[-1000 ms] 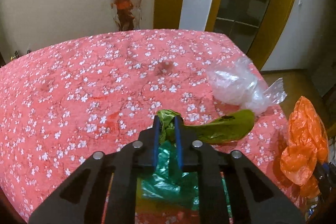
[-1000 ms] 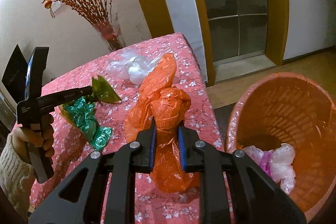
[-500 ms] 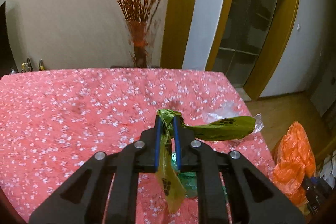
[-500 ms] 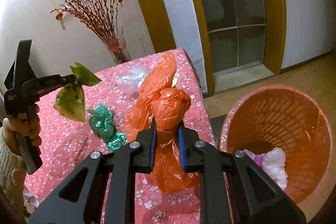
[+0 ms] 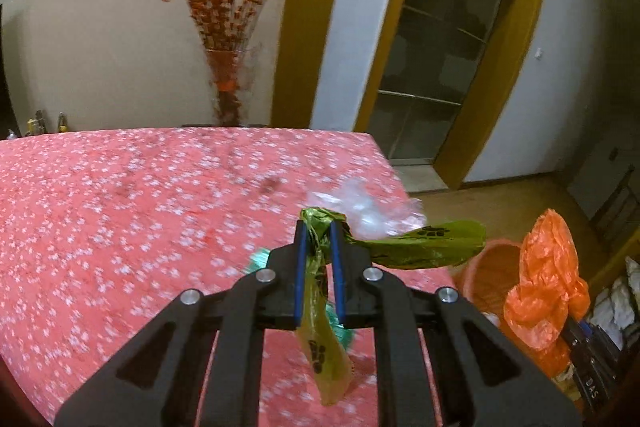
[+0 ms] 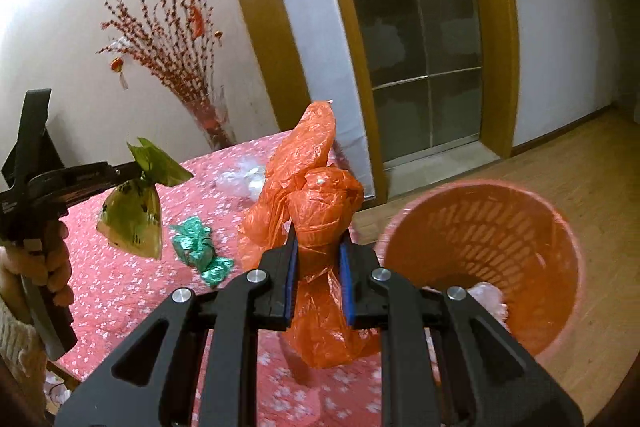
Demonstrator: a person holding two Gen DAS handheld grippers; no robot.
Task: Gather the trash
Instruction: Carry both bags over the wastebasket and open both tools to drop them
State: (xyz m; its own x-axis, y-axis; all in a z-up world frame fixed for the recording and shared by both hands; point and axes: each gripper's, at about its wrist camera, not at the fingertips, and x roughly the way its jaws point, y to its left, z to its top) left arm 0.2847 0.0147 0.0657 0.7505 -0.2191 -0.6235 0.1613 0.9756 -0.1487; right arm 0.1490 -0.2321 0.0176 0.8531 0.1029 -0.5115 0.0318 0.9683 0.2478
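Note:
My left gripper (image 5: 319, 227) is shut on an olive-green plastic bag (image 5: 424, 249) and holds it in the air above the table; the bag also shows hanging from it in the right wrist view (image 6: 134, 217). My right gripper (image 6: 318, 233) is shut on a crumpled orange plastic bag (image 6: 316, 203), held above the table's right edge, left of the orange trash basket (image 6: 500, 227). The orange bag also shows in the left wrist view (image 5: 548, 283). A dark green crumpled bag (image 6: 200, 251) and a clear plastic bag (image 6: 244, 181) lie on the table.
The table has a red cloth with white flowers (image 5: 120, 211). A vase of red branches (image 5: 230, 83) stands at its far edge. The basket stands on the wooden floor (image 6: 580, 155) right of the table, with pale plastic trash (image 6: 490, 297) inside. A glass door (image 6: 416, 39) is behind.
My left gripper has lifted the olive-green bag off the table and higher into the air. My right gripper has risen with the orange bag, nearer over the basket.

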